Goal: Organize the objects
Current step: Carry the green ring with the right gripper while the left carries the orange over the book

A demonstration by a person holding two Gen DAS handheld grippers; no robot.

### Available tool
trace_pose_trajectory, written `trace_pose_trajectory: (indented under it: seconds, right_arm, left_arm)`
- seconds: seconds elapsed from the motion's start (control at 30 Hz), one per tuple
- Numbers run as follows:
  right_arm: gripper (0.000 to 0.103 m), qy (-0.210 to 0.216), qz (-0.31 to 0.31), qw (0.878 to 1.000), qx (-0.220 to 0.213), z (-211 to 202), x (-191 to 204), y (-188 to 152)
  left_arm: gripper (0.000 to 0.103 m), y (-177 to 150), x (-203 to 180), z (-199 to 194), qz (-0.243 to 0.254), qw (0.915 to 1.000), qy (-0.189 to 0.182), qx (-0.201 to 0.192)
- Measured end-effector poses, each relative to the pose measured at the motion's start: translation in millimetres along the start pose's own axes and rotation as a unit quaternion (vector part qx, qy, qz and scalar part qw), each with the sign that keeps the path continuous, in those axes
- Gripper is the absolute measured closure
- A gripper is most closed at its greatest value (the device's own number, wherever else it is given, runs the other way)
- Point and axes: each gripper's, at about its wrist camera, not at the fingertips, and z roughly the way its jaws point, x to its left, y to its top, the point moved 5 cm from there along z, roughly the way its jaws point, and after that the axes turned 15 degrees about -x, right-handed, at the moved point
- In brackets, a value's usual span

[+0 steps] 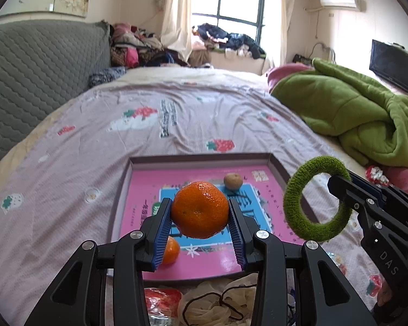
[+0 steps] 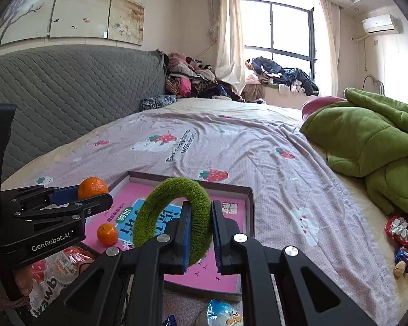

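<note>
My left gripper (image 1: 200,212) is shut on an orange mandarin (image 1: 200,209) and holds it above a shallow box (image 1: 278,167) with a pink printed floor. A second mandarin (image 1: 171,250) and a small brown fruit (image 1: 233,181) lie inside the box. My right gripper (image 2: 201,224) is shut on a fuzzy green ring (image 2: 174,190), pinching its band just over the box (image 2: 249,203). In the left wrist view the green ring (image 1: 293,198) and the right gripper (image 1: 342,190) hang at the box's right side. In the right wrist view the left gripper (image 2: 95,194) with its mandarin (image 2: 93,187) is at the left.
The box rests on a strawberry-print bedsheet (image 1: 95,135). A green blanket (image 1: 353,114) is heaped at the right. Snack packets (image 2: 65,263) and a mesh pouch (image 1: 217,301) lie in front of the box, wrapped sweets (image 2: 399,233) at the bed's right edge. A grey headboard (image 2: 68,95) stands at the left.
</note>
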Motion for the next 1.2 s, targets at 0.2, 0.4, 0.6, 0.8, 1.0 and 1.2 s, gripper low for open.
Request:
trace_pose_trajectory:
  seconds: [0.2, 0.4, 0.6, 0.8, 1.0, 1.2]
  right_arm:
    - [0.089, -0.004, 0.008, 0.999, 0.035, 19.6, -3.9, -22.2]
    - [0.089, -0.012, 0.008, 0.998, 0.063, 35.0, -6.0, -40.6]
    - [0.088, -0.021, 0.000, 0.995, 0.092, 47.6, -5.3, -57.6]
    - [0.088, -0.031, -0.011, 0.993, 0.117, 55.8, -2.4, -70.6]
    - [0.088, -0.041, -0.015, 0.989, 0.144, 62.8, -5.3, -83.1]
    - [0.088, -0.046, -0.014, 0.987, 0.154, 63.6, -6.6, -88.2]
  left_arm:
    - [0.062, -14.3, -6.2, 26.7, -0.002, 0.9992, -0.011, 0.038]
    - [0.062, -28.4, -11.2, 51.5, 0.007, 0.9972, -0.018, 0.072]
    - [0.062, -41.3, -14.7, 66.7, 0.014, 0.9944, -0.026, 0.102]
    - [0.061, -53.1, -19.7, 75.1, 0.021, 0.9909, -0.038, 0.127]
    - [0.061, -62.3, -20.3, 80.8, 0.024, 0.9881, -0.037, 0.148]
    - [0.061, -66.6, -22.0, 85.0, 0.031, 0.9868, -0.039, 0.154]
